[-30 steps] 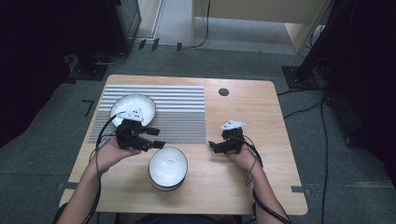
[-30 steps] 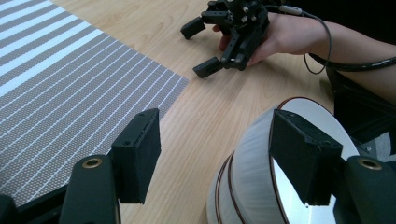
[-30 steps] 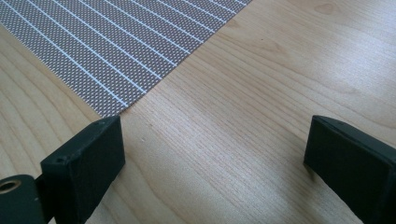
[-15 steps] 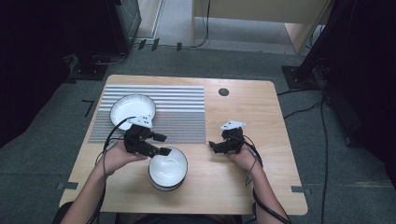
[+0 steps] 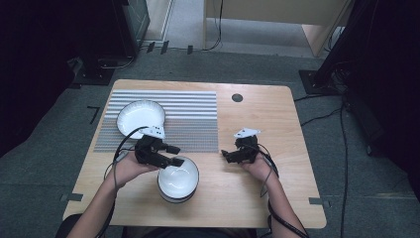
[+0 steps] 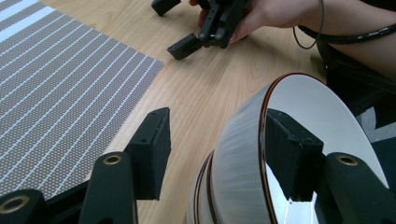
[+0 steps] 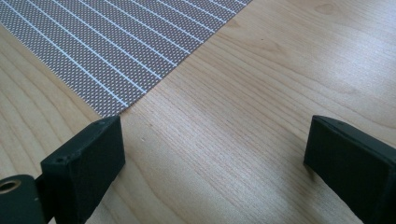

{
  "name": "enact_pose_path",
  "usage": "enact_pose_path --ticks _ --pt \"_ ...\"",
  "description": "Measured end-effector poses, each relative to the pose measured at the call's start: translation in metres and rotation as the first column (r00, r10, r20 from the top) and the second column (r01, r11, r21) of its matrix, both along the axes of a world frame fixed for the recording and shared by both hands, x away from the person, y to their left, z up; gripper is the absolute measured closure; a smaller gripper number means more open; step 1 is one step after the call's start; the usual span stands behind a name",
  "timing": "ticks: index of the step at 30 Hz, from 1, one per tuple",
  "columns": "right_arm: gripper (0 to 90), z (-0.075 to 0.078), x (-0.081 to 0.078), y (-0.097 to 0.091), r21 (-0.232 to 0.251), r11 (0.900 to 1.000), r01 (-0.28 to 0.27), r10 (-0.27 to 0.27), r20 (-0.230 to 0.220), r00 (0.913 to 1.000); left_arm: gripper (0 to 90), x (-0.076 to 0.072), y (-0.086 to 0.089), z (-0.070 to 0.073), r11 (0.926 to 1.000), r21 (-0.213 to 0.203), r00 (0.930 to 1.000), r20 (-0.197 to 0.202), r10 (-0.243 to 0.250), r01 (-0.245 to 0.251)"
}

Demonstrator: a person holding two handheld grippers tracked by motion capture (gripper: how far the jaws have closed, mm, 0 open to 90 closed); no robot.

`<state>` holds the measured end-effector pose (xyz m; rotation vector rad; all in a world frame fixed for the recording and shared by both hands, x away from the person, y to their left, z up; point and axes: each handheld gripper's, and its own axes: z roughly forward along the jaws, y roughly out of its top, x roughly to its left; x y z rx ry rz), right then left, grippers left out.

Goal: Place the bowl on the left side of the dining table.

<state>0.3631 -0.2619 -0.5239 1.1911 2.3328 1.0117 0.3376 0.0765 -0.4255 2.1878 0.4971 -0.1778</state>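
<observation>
Two grippers, one at the bowl rim

Two white, brown-rimmed ceramic bowls (image 5: 178, 179) sit stacked at the near edge of the pale wooden table (image 5: 277, 208); the left gripper (image 5: 171, 154) straddles the top bowl's rim, one jaw inside, one outside, its jaws just closing but a gap showing at the outer pad; the right gripper (image 5: 229, 155) rests apart with jaws wide open over bare wood; farther off, a grey striped placemat (image 5: 190, 119) carries a white round plate (image 5: 140, 116).
</observation>
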Motion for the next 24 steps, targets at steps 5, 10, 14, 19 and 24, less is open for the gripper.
enact_pose_path --ticks 5,10,14,19,24 --pt "4.6 0.0000 0.0000 0.0000 0.000 1.0000 0.000 0.000 0.000 1.0000 49.3 -0.0024 -0.0044 -0.0023 0.9998 0.004 0.9998 -0.002 -0.020 0.020" --pt "4.6 0.0000 0.0000 -0.0001 -0.002 1.0000 -0.001 0.001 0.001 1.0000 57.5 -0.0020 -0.0045 -0.0032 0.9996 0.008 0.9994 -0.025 -0.026 0.026" --pt "4.6 0.0000 0.0000 -0.0001 -0.002 1.0000 -0.001 0.001 0.000 1.0000 61.7 -0.0028 -0.0047 -0.0031 0.9995 0.010 0.9993 -0.021 -0.031 0.031" --pt "4.6 0.0000 0.0000 -0.0001 -0.002 1.0000 -0.001 0.001 0.001 1.0000 67.2 -0.0028 -0.0050 -0.0039 0.9995 0.017 0.9991 -0.033 -0.025 0.026" --pt "4.6 0.0000 0.0000 -0.0001 -0.002 1.0000 -0.001 0.001 0.000 1.0000 74.3 -0.0013 -0.0051 -0.0062 0.9995 0.027 0.9981 -0.060 -0.013 0.015"
